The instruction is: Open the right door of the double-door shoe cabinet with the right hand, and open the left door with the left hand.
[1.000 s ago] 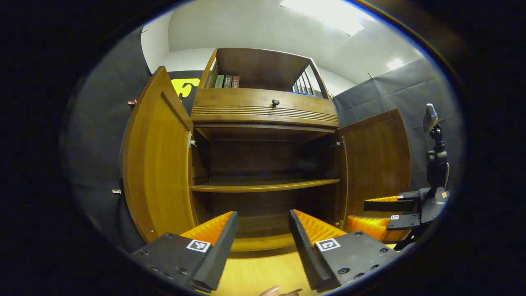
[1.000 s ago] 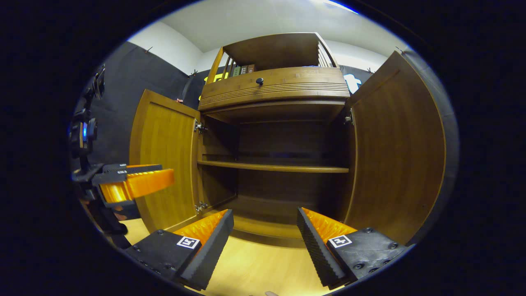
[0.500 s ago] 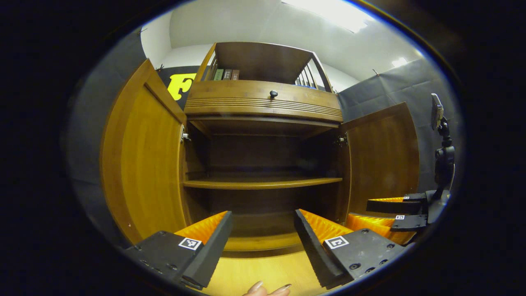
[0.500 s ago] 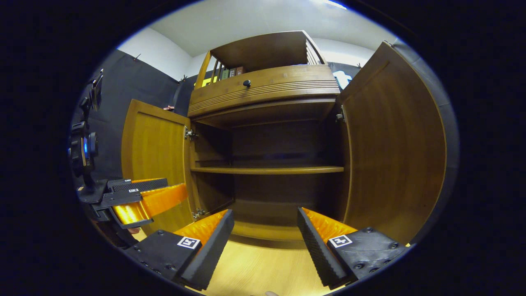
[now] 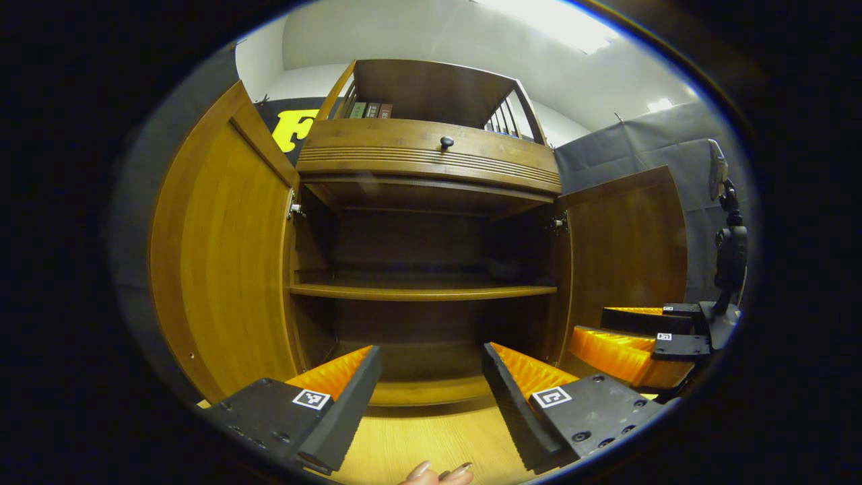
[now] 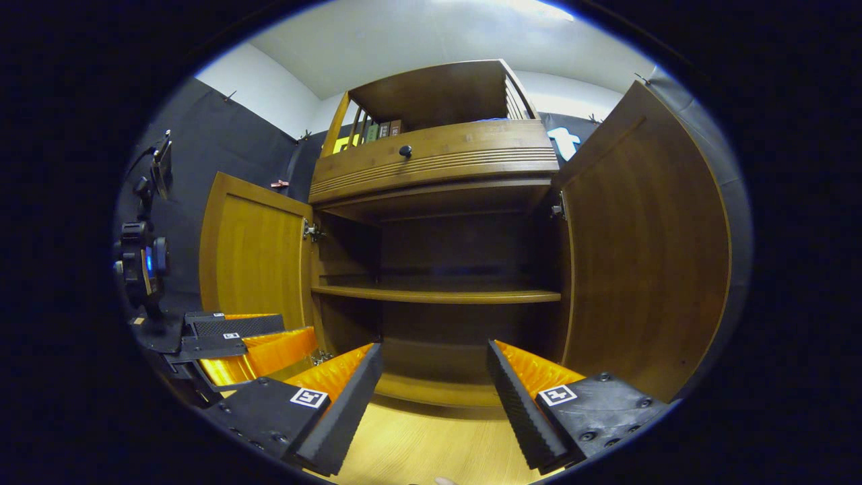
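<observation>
Left door (image 5: 215, 269) swung wider; both doors open, well beyond left gripper (image 5: 427, 404), jaws wide, empty.

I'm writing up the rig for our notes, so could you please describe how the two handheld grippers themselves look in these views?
Each gripper has two wedge-shaped fingers with ridged inner faces, bolted to flat dark plates with visible screw heads. Every plate carries a small square black-and-white marker. The left gripper and right gripper look alike. A black mount rises behind the right gripper, seen from the left gripper view. A person's fingertips show below.
</observation>
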Tool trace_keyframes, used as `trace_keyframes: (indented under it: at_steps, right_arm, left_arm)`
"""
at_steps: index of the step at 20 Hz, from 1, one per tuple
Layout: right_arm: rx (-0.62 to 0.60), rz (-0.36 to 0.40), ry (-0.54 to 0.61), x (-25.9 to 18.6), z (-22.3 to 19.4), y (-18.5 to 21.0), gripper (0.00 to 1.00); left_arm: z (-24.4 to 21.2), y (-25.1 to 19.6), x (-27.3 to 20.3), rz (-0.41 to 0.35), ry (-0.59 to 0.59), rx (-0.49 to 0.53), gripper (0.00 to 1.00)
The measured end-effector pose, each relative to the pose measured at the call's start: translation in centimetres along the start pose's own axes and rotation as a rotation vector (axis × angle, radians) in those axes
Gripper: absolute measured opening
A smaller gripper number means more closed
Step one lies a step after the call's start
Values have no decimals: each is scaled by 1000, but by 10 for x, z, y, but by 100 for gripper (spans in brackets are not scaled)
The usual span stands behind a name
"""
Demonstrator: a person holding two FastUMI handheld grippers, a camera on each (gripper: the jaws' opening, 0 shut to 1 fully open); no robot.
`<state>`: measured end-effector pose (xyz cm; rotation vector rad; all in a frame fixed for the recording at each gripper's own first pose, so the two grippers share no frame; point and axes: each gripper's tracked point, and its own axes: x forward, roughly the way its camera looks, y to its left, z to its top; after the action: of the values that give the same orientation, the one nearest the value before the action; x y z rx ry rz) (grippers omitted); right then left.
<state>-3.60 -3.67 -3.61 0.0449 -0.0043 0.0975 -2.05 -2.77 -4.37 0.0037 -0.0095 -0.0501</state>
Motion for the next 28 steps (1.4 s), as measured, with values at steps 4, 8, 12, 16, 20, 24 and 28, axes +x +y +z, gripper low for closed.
trace_keyframes:
  at_steps: [4,8,12,16,20,24,28]
  right_arm:
    - [-14,-6,-4,3,3,-4,98]
    - [-2,-2,-2,2,3,-3,98]
    - [-2,-11,-3,1,5,-6,99]
    - [-8,-17,2,1,4,-9,100]
    - [-7,-14,4,-1,4,-7,100]
    - [-3,-8,-5,-3,6,-5,98]
    - [-1,-5,-2,-2,6,-5,98]
  left_arm:
    - [2,-2,3,3,-3,9,93]
    - [0,-7,5,-9,9,4,93]
    - [3,-7,4,-13,3,-6,93]
    - [3,-8,2,-18,-1,-11,93]
    - [2,-7,1,-21,2,-11,93]
    - [3,-9,-2,-29,-1,0,93]
    - [5,-5,-4,-18,-6,7,93]
